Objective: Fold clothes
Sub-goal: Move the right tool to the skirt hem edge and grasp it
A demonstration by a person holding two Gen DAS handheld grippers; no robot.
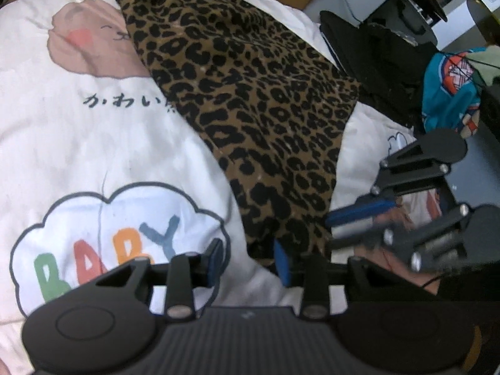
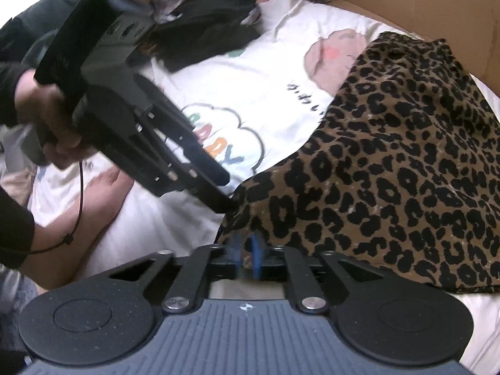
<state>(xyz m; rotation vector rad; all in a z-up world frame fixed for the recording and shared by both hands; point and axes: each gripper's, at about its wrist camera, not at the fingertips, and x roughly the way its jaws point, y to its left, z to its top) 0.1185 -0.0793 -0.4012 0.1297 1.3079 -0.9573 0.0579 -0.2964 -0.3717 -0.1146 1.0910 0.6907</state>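
Note:
A leopard-print garment point(image 1: 250, 109) point(image 2: 390, 172) lies spread on a white printed bed cover point(image 1: 78, 140) point(image 2: 250, 93), narrowing to a corner at the near end. My left gripper point(image 1: 248, 261) is open, its blue pads well apart, and the garment's tip reaches in beside the right-hand pad. In the right wrist view the left gripper point(image 2: 229, 195) touches that same corner. My right gripper point(image 2: 245, 250) point(image 1: 330, 228) sits at the near hem. Its blurred blue pads stand a narrow gap apart over the hem's edge, and no pinch shows.
A brown cardboard wall point(image 2: 422, 6) stands behind the bed. Dark clothes point(image 2: 212, 22) lie at the cover's far side. Black items point(image 1: 375, 62) and a teal printed cloth point(image 1: 447, 87) sit off the bed's edge. A person's hand point(image 2: 47, 109) holds the left gripper, with bare skin point(image 2: 103, 193) below it.

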